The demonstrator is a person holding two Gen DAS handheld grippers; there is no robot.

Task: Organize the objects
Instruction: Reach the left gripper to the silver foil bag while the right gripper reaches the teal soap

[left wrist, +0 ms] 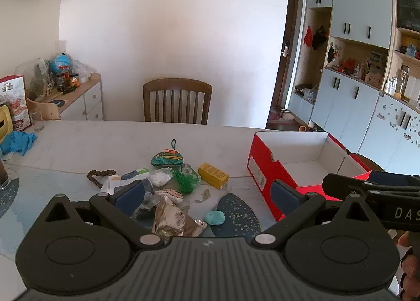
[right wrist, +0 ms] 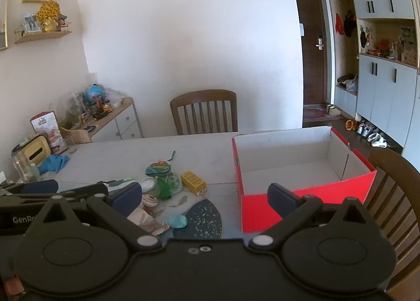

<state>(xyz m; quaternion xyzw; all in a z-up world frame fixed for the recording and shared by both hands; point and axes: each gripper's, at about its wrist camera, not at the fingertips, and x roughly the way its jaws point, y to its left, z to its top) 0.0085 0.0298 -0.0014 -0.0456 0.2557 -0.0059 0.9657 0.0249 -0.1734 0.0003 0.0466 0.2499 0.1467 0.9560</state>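
Progress is nil as far as the frames show: the red box, at right of centre in the right wrist view, is empty, and the small items remain heaped on the surface at centre left, among them the yellow carton, green pouch and teal lump. Left tongs and right tongs are both fully released, grasping nothing. The yellow carton's long axis runs from upper left to lower right; the box's long axis runs left to right.
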